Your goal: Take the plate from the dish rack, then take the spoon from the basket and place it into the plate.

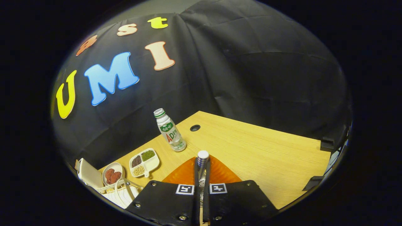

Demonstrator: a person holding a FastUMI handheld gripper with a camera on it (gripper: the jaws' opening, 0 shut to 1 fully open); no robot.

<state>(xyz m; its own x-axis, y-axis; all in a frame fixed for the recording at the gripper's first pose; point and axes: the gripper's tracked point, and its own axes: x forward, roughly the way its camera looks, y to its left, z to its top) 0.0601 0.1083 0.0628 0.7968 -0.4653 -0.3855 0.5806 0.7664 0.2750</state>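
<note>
My gripper (202, 168) is shut on the spoon (203, 156), whose ridged metal handle with a pale round end sticks up from between the two fingers. The spoon's bowl is hidden. Right under and just ahead of the fingers lies the orange plate (185, 175) on the wooden table, and the spoon hangs over it. A white wire rack (117, 191) sits to the left of the gripper, close by.
A plastic bottle (169, 131) stands beyond the plate. Left of the plate are a white divided dish of beans (144, 162), a small bowl of red pieces (112, 175) and a white box (89, 173). The table (267, 150) has a cable hole (195, 127).
</note>
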